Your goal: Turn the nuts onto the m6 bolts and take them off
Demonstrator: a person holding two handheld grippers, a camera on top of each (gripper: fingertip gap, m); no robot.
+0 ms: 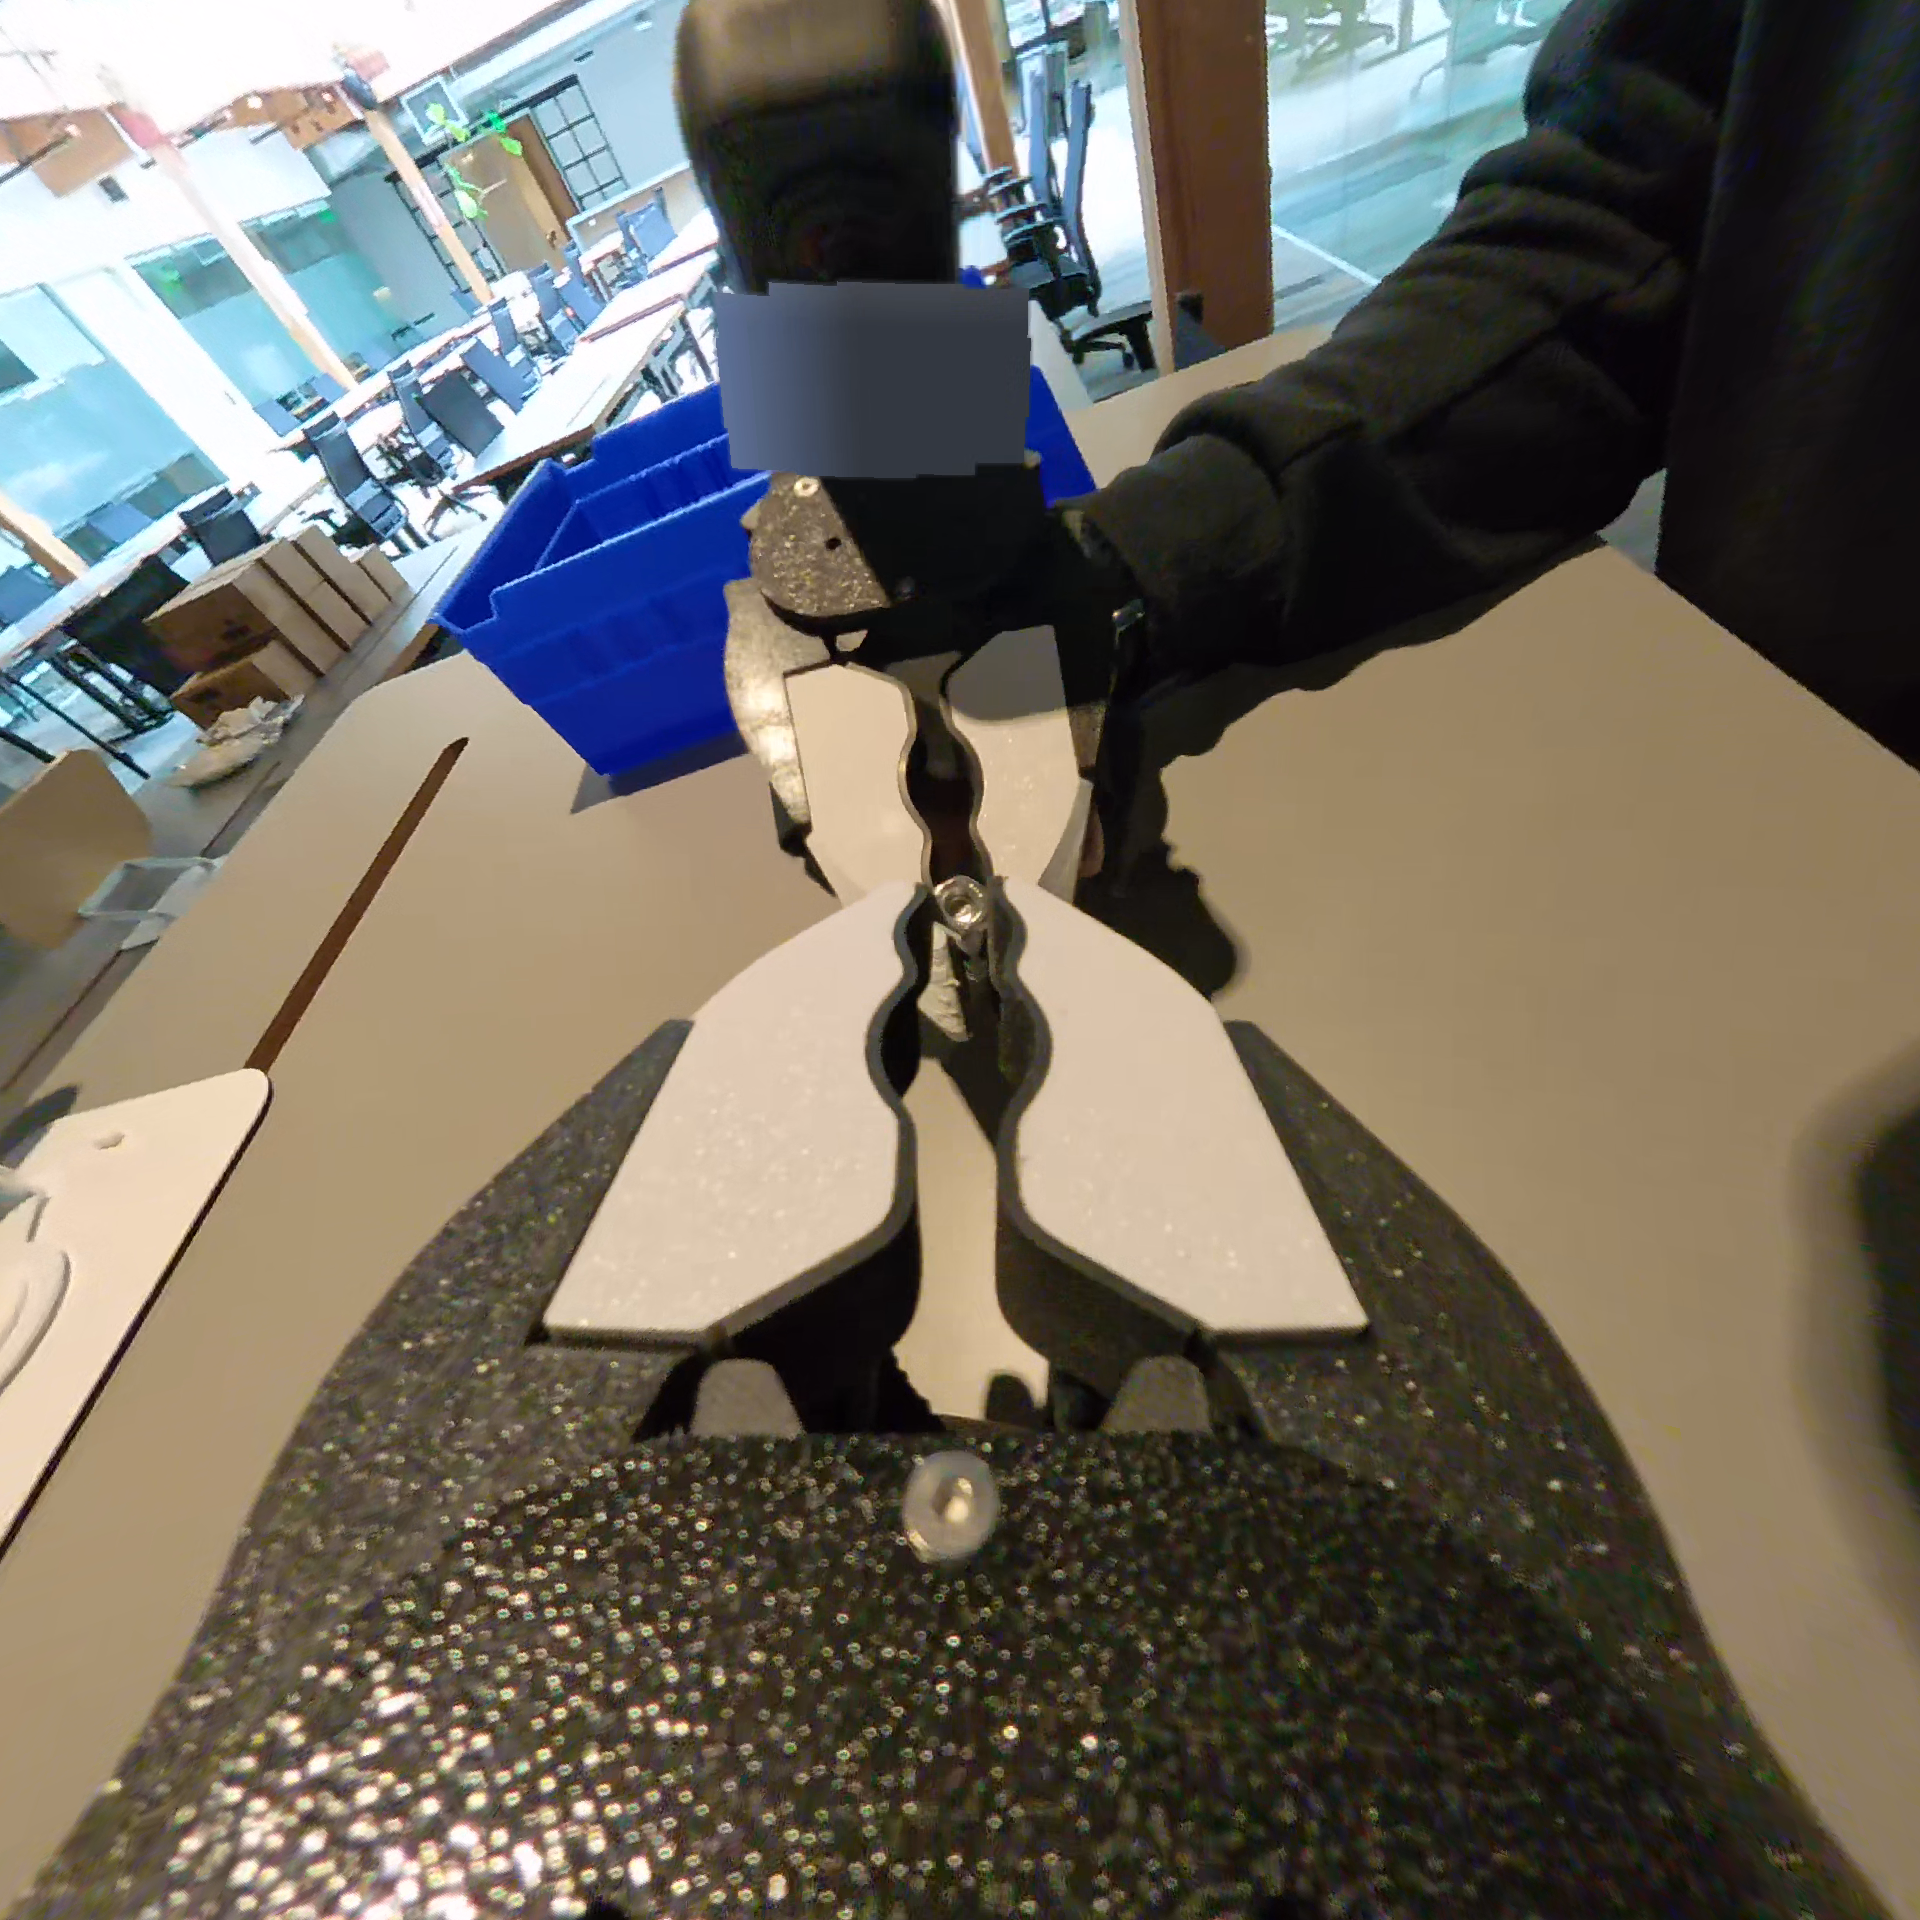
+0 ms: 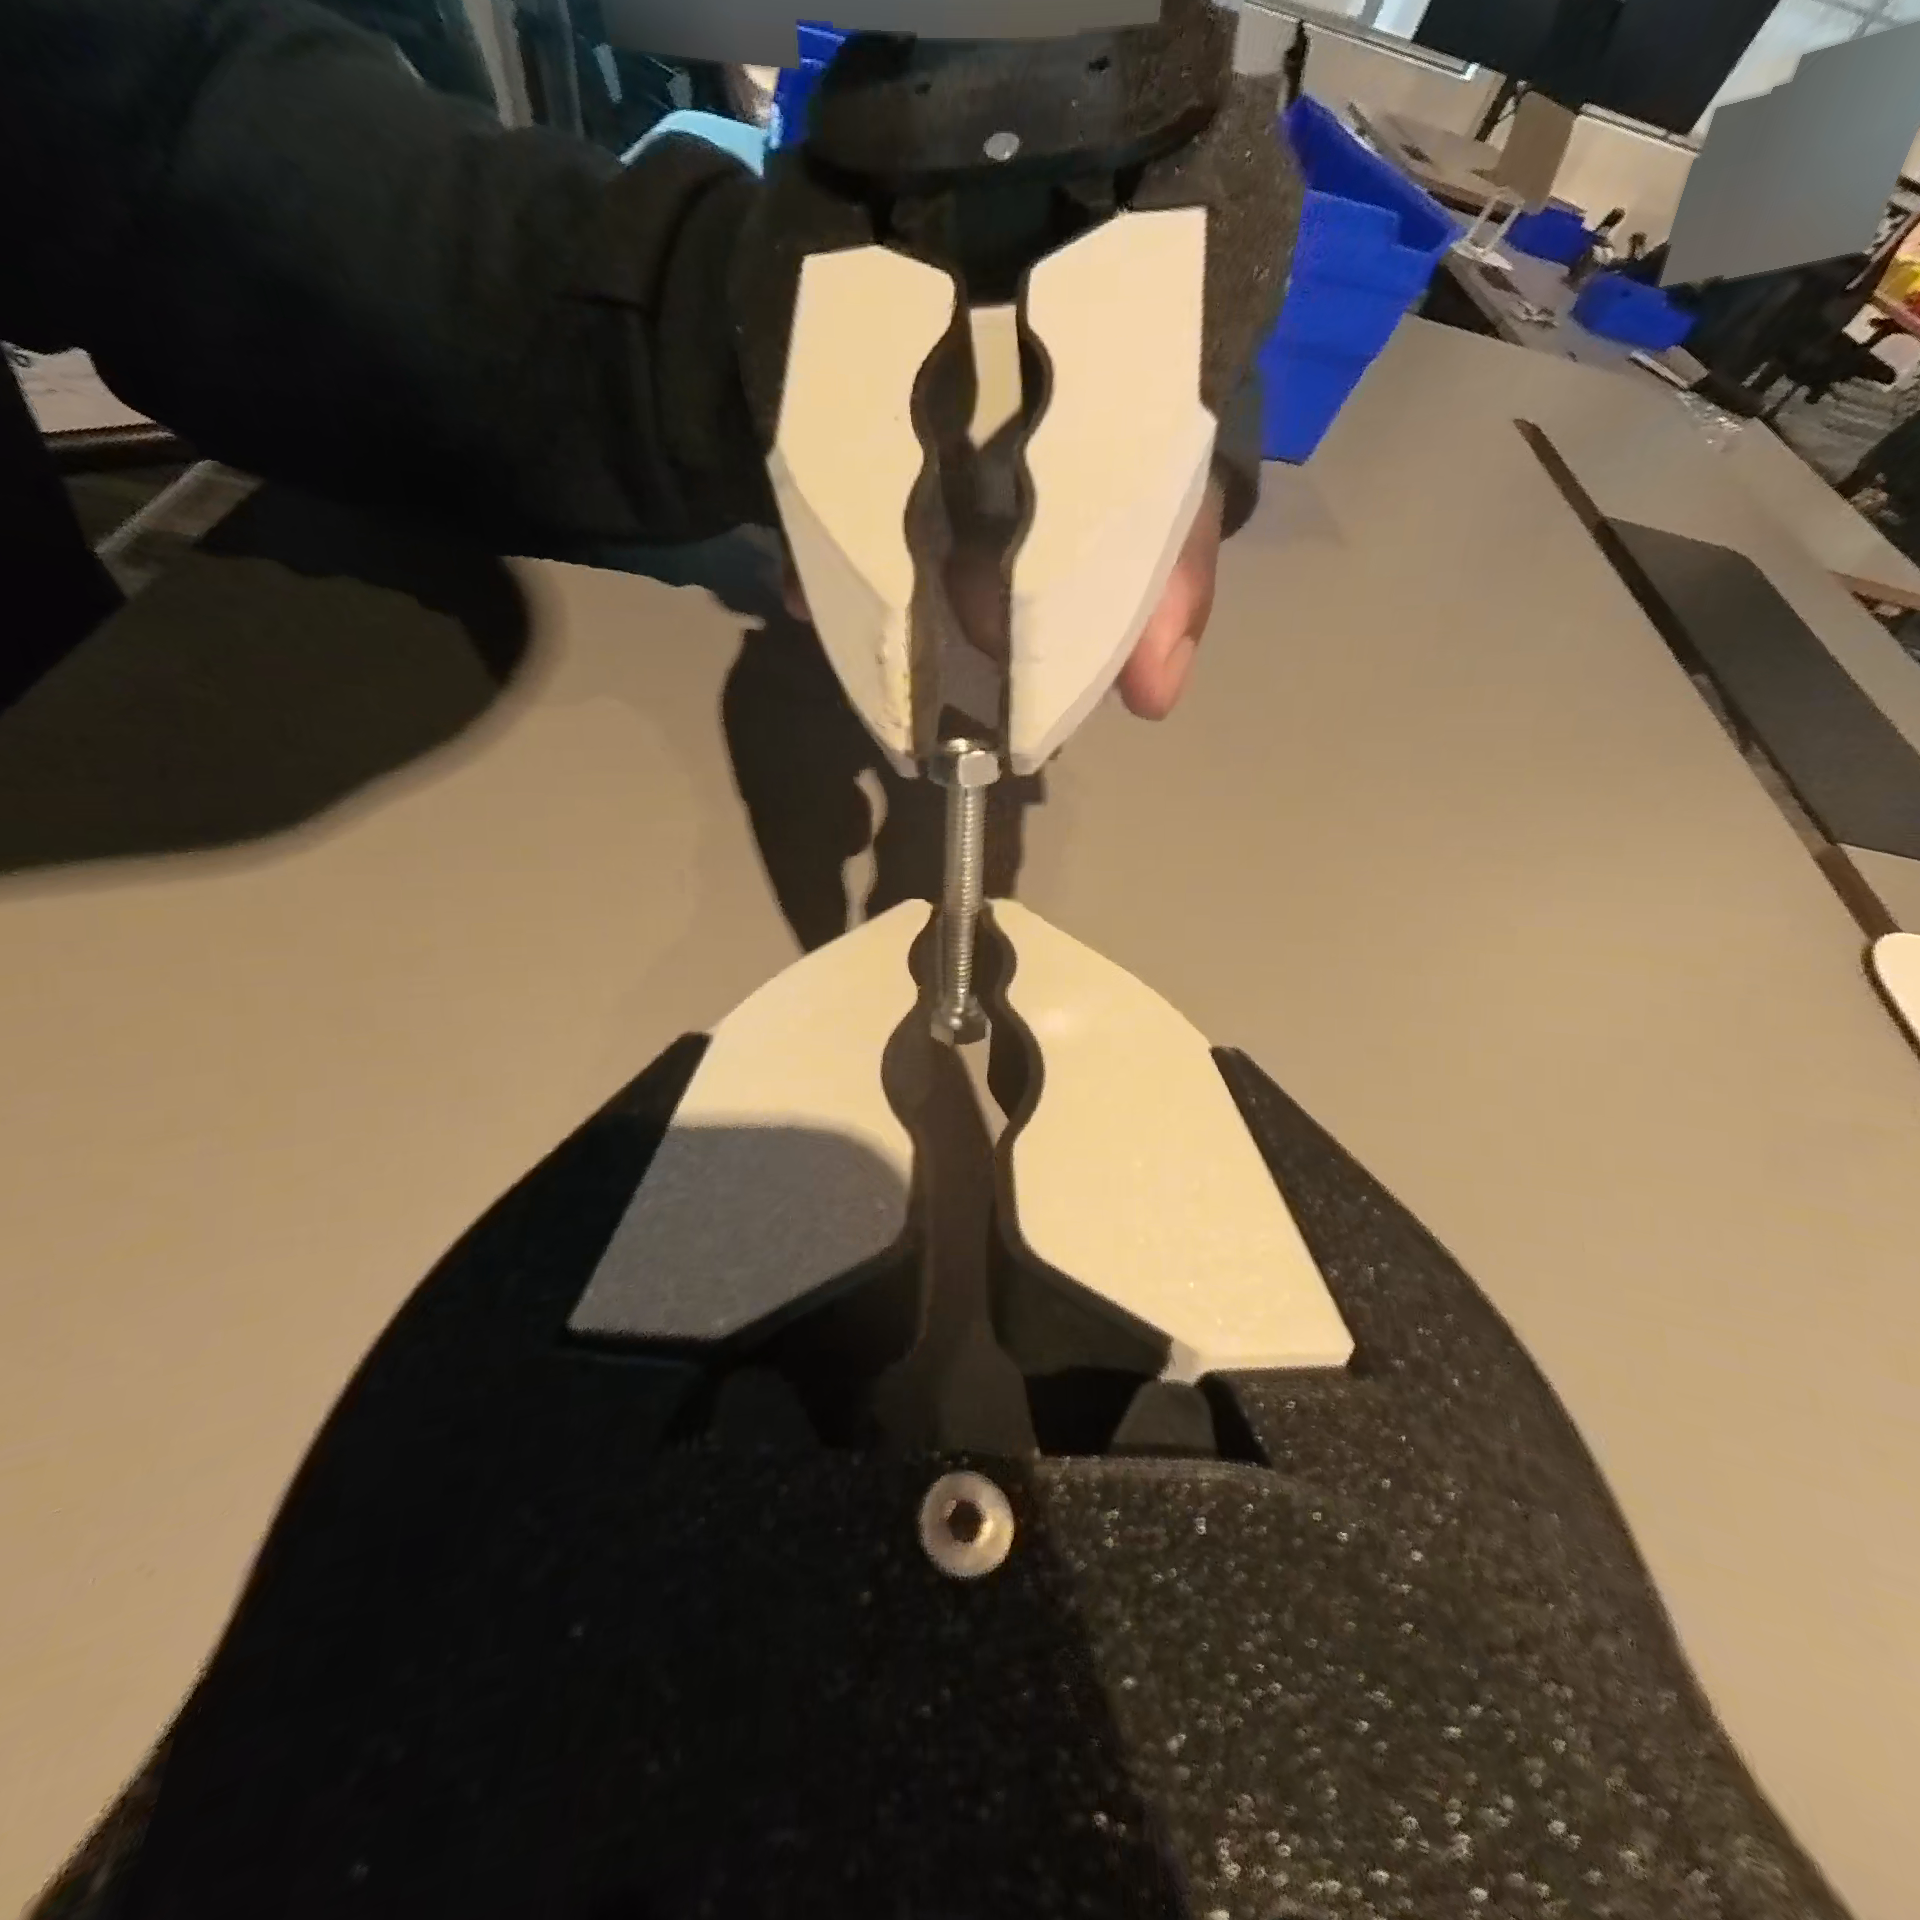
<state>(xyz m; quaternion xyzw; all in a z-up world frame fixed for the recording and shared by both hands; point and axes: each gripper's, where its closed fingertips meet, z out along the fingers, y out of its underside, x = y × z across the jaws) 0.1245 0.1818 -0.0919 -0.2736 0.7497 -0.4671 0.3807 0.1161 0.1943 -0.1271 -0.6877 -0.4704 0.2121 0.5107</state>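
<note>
Right tool (image 2: 954,914) pinching bolt (image 2: 958,894), left tool (image 2: 961,743) on nut (image 2: 963,770)

No text, label, brand, number or sign could be read in either view. The one likely bearer of writing, a patch on the far gripper in the left wrist view, was covered by a blur, and the blue bins and cardboard boxes farther off showed no legible marking.
</note>
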